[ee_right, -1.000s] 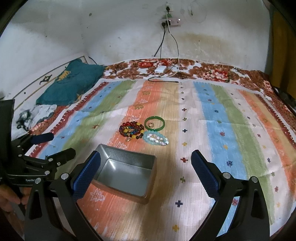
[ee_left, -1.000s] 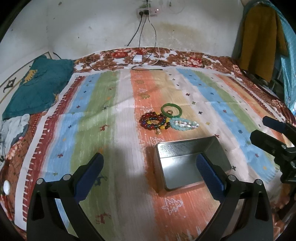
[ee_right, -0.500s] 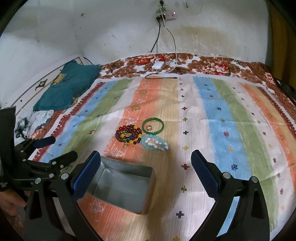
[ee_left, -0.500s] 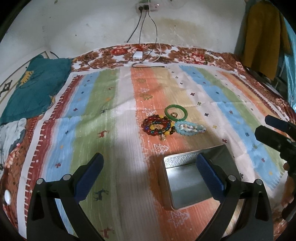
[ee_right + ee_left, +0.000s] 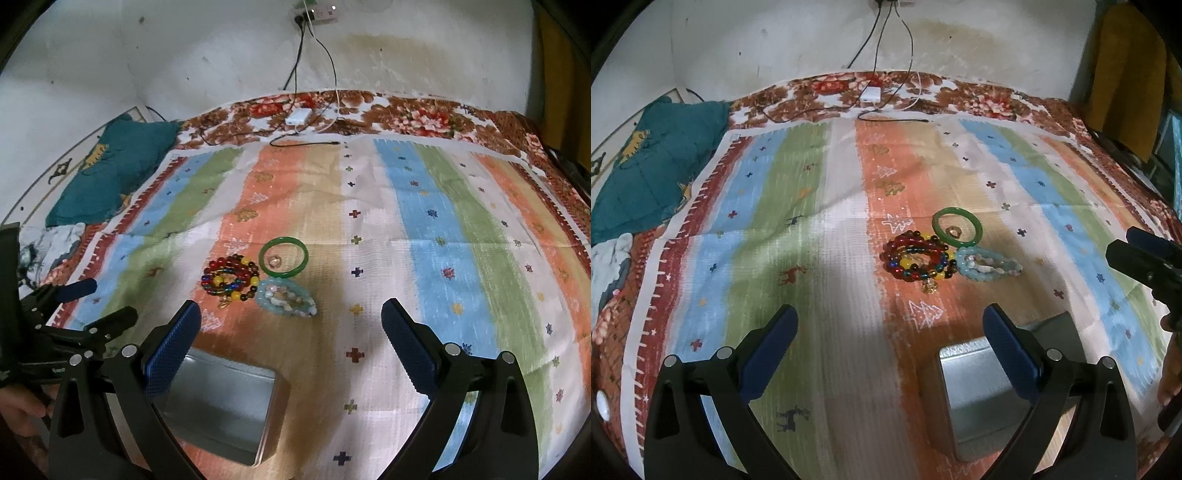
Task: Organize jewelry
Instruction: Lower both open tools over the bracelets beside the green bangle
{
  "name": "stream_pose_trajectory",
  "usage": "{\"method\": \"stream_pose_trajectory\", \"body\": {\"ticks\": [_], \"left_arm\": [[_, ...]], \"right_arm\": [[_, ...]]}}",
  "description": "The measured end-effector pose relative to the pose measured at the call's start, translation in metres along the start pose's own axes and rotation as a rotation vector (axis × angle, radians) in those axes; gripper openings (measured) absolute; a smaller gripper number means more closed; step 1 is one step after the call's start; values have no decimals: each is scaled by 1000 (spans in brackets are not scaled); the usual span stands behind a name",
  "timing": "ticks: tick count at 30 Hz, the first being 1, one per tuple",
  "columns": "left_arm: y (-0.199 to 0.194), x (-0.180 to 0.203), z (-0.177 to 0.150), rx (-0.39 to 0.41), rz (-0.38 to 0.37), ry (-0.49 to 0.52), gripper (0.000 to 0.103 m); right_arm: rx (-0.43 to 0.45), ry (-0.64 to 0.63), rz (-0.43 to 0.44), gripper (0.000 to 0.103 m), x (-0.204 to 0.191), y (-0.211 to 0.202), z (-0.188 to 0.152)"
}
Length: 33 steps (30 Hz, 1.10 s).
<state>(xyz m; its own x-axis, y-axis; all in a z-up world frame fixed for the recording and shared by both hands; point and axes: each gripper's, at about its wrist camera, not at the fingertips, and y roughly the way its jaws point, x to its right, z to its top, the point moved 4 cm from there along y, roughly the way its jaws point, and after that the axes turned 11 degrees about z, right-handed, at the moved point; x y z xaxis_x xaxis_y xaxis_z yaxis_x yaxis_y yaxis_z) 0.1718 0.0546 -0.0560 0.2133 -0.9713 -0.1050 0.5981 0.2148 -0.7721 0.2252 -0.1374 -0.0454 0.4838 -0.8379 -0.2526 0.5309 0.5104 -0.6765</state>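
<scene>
A green bangle with a small ring inside it lies on the striped cloth. A multicoloured bead bracelet and a pale blue bead bracelet lie beside it. An open, empty metal tin sits nearer me. My left gripper is open and empty, short of the jewelry. My right gripper is open and empty, just short of the blue bracelet.
A white charger and black cables lie at the cloth's far edge. A teal cushion is at the left. A yellow garment hangs at the right.
Both grippers have moved forward toward the jewelry. The tin has slid lower in both views. Both stay open.
</scene>
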Motion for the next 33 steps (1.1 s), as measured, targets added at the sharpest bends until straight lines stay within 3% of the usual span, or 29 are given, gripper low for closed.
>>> {"method": "stream_pose_trajectory", "body": {"ticks": [13,22,33], "left_arm": [[38,-7,20,-81,-24,-73,97],[58,-5,28,-115,-24,-62,97],[91,-4,30,-213,-61,-87,97]], "right_arm": [[-45,-4,-54,99,13,33,17],[-90,1,-61,99,19,55,23],[-134,7,-70,99,27,82,29]]}}
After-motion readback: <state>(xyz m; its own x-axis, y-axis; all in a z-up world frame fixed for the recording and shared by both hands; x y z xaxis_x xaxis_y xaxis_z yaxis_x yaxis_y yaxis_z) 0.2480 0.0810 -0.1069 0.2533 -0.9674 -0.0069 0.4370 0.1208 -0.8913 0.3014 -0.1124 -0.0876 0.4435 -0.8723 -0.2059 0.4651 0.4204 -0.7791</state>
